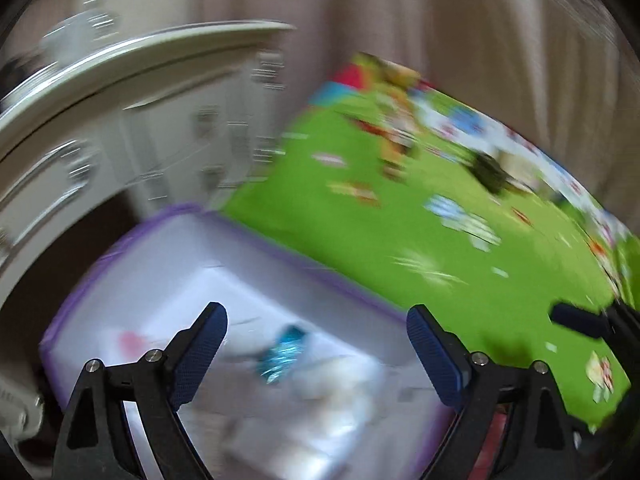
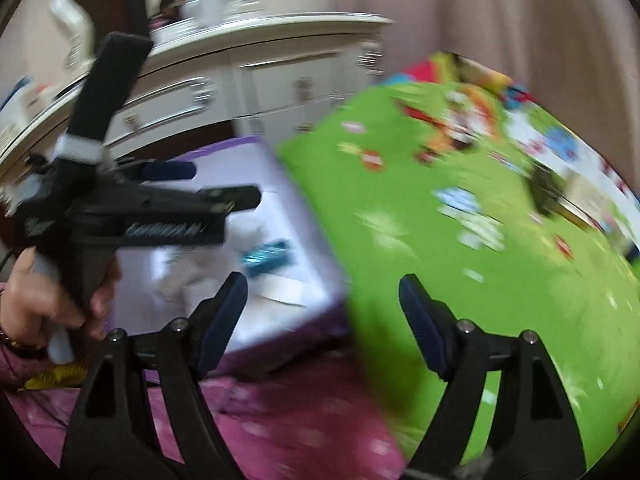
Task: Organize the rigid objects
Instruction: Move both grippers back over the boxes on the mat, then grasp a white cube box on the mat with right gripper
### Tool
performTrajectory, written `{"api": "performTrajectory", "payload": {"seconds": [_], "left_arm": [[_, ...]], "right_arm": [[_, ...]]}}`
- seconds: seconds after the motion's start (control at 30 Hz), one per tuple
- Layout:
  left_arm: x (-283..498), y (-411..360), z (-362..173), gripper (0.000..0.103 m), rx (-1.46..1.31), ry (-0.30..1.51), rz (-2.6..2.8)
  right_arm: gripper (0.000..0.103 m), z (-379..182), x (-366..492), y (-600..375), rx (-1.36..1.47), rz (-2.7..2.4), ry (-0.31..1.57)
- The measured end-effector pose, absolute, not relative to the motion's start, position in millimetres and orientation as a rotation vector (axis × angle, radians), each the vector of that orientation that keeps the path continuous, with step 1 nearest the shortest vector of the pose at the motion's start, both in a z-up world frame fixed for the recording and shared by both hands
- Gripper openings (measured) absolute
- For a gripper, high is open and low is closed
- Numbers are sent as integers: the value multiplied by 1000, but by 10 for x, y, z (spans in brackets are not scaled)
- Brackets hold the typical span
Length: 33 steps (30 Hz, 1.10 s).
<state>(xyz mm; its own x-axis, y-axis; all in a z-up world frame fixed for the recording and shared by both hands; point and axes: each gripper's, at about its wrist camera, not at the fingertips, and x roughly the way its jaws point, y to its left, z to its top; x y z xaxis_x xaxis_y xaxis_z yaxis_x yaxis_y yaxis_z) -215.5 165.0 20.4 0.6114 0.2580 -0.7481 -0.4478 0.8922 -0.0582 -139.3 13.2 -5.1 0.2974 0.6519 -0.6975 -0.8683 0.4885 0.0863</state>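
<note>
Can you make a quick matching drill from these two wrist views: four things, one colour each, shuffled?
Things:
1. storage box
2. play mat
3. cabinet
4. shiny item in the box

Colours:
A. bright green
B. cream white
C. white with purple trim
D. metallic blue

Pairs: 1-C, 2-A, 3-B, 4-D.

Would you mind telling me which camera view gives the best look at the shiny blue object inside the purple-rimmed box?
The right wrist view: the shiny blue object lies unobstructed in the purple-rimmed box, though blurred. In the left wrist view the object appears between the open left gripper fingers, more smeared by motion.
</note>
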Motion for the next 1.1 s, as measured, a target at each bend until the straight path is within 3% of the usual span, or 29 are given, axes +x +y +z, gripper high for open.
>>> {"api": "performTrajectory", "payload": {"seconds": [0.3, 0.33, 0.5, 0.77, 1.1], "left_arm": [[-347, 268, -231, 92, -208, 1005, -68], [-149, 106, -269, 103, -168, 1006, -67], [560, -574, -366, 103, 3, 994, -137], [627, -763, -441, 103, 45, 954, -74], [641, -655, -401, 103, 32, 958, -35]], "right_arm": [[90, -448, -449, -1398, -252, 577, 834], [90, -484, -319, -1596, -233, 533, 848], [90, -626, 457, -2528, -116, 324, 904], [90, -856, 1662, -3450, 117, 134, 982], [90, -896, 2737, -3208, 122, 205, 952]]}}
